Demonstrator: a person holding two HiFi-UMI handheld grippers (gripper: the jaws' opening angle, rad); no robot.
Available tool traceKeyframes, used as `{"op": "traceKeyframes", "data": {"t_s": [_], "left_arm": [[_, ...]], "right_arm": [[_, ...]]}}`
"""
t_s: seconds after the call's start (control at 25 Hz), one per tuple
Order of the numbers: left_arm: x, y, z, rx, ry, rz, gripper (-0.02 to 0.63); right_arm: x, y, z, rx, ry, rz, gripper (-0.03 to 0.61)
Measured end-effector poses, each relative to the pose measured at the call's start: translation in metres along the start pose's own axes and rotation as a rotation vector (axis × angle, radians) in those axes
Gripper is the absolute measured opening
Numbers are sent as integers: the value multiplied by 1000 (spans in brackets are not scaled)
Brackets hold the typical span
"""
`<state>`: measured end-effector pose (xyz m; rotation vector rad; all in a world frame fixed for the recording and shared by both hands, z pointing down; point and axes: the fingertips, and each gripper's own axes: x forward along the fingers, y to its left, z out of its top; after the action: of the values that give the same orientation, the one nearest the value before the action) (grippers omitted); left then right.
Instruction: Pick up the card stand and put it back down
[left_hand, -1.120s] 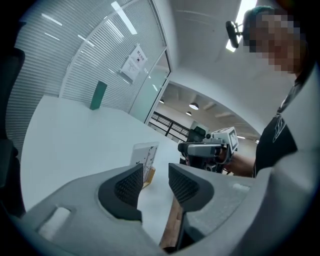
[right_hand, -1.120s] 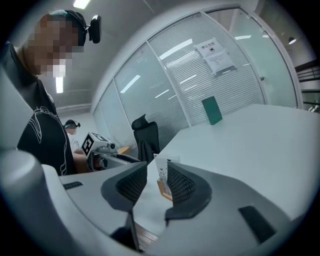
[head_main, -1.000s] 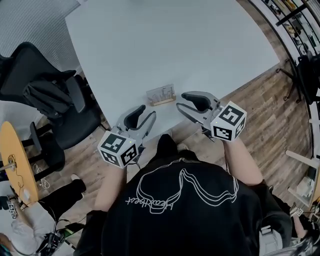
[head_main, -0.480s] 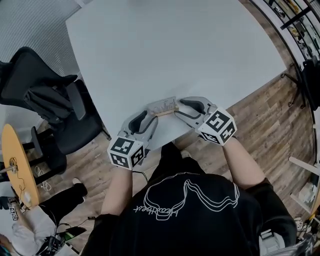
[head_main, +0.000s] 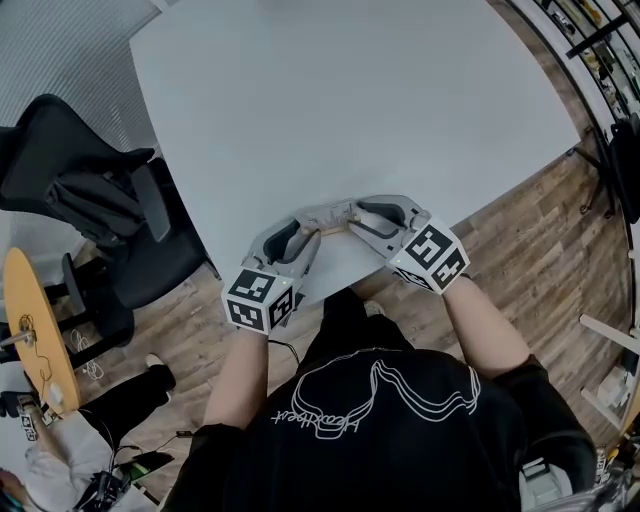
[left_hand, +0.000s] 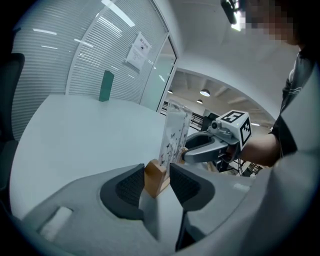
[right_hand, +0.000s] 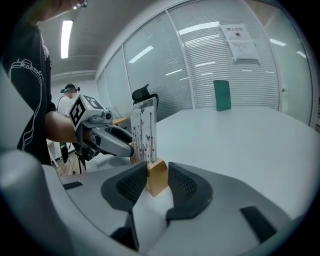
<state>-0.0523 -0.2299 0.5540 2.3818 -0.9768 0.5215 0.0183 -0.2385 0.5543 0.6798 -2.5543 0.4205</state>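
The card stand (head_main: 325, 216) sits upright on the white desk (head_main: 350, 100), close to its near edge and straight ahead of the person. It lies directly between the two claws. Its long axis runs left to right along that edge, so neither hand is the nearer one: each claw meets one short end of the wooden base (right_hand: 157, 181) and points inward and slightly down, towards the other.

The left claw (left_hand: 157, 170) has the left end of the base between its pads, with the clear card panel (left_hand: 175, 132) rising just beyond them. Its jaws stand wide. The pads lie tight beside the wood on both sides, but at this angle they do not seem to be pressing on it yet.

The right claw (right_hand: 157, 172) has just been closing with the right end of the base between its jaws, and its ribbed pads now sit against both long faces of the block, clamped on it.

The lift depends on this end-to-end arrangement. Both claws bite across the narrow width of the base, below the panel, so the two hands would need to rise together to keep the long axis level and the panel upright. The left claw probably needs to tighten first.
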Motion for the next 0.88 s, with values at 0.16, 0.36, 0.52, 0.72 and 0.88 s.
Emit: {"op": "traceKeyframes", "data": {"t_s": [0.16,0.36,0.52,0.72,0.88], "left_arm": [[3,3,-1,5,-4,5,161],[3,5,-1,17,-3,5,144],[2,7,0,6,-13,22,141],[3,10,0,4,-21,26,138],[3,10,0,10,-9,36,137]], "right_arm": [[1,-2,-1,2,-5,2,130],[3,-3,-1,7,-18,-7,127],[3,-2,1,22,-35,-15,126],[6,-5,2,14,-36,-24,123],[6,-5,2,2,-33,-33,120]]}}
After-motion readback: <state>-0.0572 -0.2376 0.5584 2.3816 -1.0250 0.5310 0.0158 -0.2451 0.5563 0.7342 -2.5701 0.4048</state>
